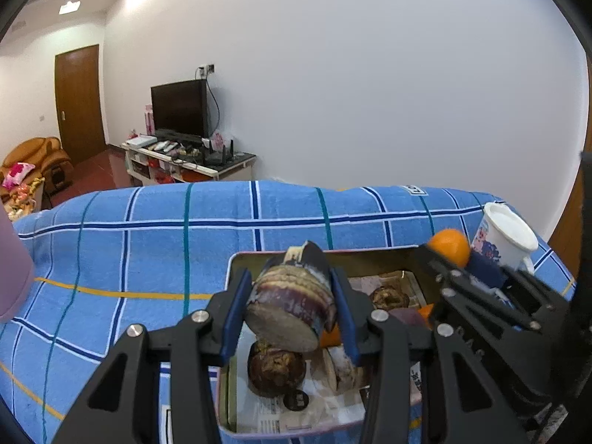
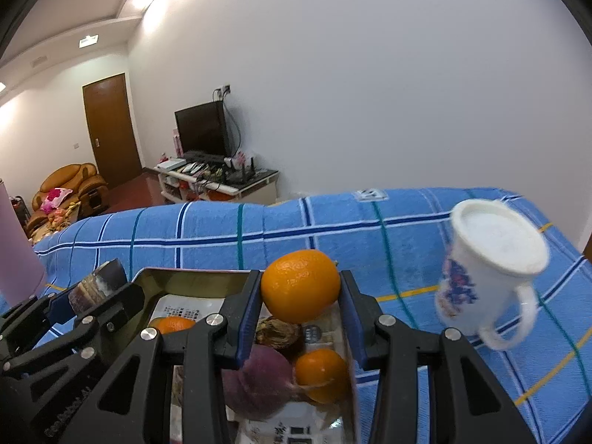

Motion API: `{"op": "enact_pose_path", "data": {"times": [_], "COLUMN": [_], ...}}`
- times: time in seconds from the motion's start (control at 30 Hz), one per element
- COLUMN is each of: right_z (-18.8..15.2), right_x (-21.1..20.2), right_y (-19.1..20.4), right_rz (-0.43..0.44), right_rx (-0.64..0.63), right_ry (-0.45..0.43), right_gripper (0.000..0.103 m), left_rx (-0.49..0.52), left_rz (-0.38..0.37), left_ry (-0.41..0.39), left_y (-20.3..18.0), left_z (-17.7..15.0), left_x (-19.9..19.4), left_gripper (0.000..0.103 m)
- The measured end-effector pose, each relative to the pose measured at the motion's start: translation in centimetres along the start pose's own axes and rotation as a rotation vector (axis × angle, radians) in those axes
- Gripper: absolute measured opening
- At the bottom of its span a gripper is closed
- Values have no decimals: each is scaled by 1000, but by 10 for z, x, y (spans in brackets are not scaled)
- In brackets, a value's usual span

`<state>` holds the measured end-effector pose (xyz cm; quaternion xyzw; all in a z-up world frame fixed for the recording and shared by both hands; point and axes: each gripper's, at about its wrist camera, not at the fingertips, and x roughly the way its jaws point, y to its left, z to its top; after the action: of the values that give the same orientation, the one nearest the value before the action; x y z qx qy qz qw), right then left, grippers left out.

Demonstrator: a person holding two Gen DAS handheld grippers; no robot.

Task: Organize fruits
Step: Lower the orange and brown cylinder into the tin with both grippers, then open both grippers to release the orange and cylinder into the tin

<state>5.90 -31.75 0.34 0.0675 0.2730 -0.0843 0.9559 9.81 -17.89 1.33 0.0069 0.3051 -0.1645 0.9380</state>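
Note:
My left gripper is shut on a thick purple-brown stalk chunk with a pale cut end, held above an open metal tin. In the tin lie dark brown round fruits, a purple bulb and two oranges on printed paper. My right gripper is shut on another orange, also held over the tin. The two grippers are side by side. The right one shows at the right of the left wrist view, and the left one at the left of the right wrist view.
A blue checked cloth covers the surface. A white printed mug stands right of the tin. A pink object rises at the far left. Behind the table are a TV stand, a door and an armchair.

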Motion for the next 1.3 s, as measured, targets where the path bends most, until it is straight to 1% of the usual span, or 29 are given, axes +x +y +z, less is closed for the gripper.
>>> {"op": "enact_pose_path", "data": {"times": [0.07,0.4,0.53,0.63,0.7,0.73,0.8,0.87,0.93,1.03,1.1,1.13,1.17,1.23,1.27,1.3], "right_z": [0,-5,-6,-7,-8,-10,-10,-11,-12,-13,-16,-17,-19,-20,-20,-20], "right_x": [10,46,55,54,55,54,55,55,53,49,45,41,37,30,27,22], "right_y": [2,4,4,8,11,13,13,13,12,12,10,7,3,-1,-4,-7], "right_rz": [26,67,103,105,94,86,92,103,109,110,118,118,113,118,124,115], "right_rx": [9,-13,-13,-30,-46,-53,-57,-59,-64,-71,-71,-69,-68,-59,-46,-28], "right_ry": [30,139,169,174,180,181,182,182,181,175,169,162,154,137,126,111], "right_gripper": [43,43,43,44,45,45,45,45,45,45,46,46,48,52,60,63], "left_rx": [1,12,30,43,49,58,54,30,22,27,24,20,18,15,15,20], "left_rz": [-5,16,35,49,67,80,100,122,136,142,152,163,170,194,196,190], "left_ry": [10,85,82,74,65,57,50,51,51,45,41,36,30,-11,-30,-54], "left_y": [0,-2,-4,-4,-4,-5,-4,1,3,3,4,6,7,9,10,10], "left_z": [1,-4,-2,-2,-4,-5,-7,-7,-8,-10,-11,-13,-14,-16,-17,-19], "left_x": [4,33,38,39,37,37,35,34,33,29,26,24,20,12,6,-1], "left_gripper": [46,45,45,45,48,49,56,66,70,73,79,86,94,103,103,103]}}
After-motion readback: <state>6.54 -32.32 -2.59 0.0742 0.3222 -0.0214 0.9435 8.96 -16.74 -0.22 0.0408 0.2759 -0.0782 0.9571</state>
